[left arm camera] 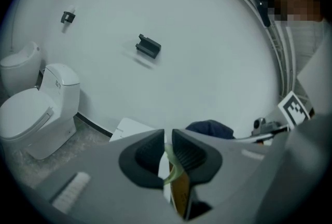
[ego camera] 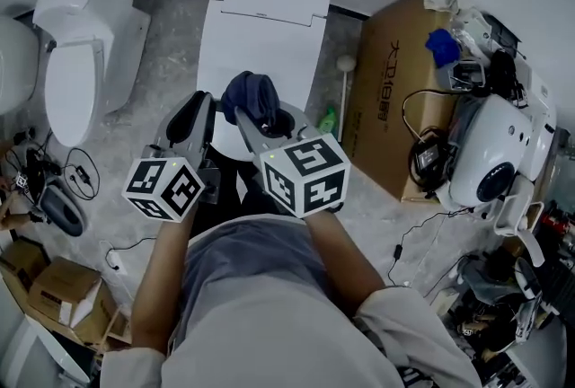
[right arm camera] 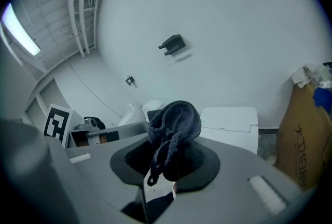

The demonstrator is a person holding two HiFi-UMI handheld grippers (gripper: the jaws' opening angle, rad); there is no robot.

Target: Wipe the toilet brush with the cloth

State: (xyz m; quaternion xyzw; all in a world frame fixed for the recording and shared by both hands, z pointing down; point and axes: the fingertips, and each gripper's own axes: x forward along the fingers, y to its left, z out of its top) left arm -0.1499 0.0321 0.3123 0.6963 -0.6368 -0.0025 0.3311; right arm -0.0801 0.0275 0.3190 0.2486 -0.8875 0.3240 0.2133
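Note:
The toilet brush (ego camera: 345,97) stands upright between the white toilet (ego camera: 265,18) and a cardboard box (ego camera: 395,99). It has a white knob on top and a green part (ego camera: 329,119) at floor level. My right gripper (ego camera: 254,114) (right arm camera: 166,161) is shut on a dark blue cloth (ego camera: 252,94) (right arm camera: 174,122), which bunches up above the jaws over the toilet's front. My left gripper (ego camera: 199,105) (left arm camera: 167,148) hangs just left of it with only a thin slit between its jaws and nothing held. Both grippers are well left of the brush. The cloth (left arm camera: 210,128) also shows in the left gripper view.
A second white toilet (ego camera: 85,45) (left arm camera: 31,109) stands at the left. Right of the box is a heap of gear with a white appliance (ego camera: 499,153) and cables. Small boxes (ego camera: 54,287) and cords lie on the floor at the left.

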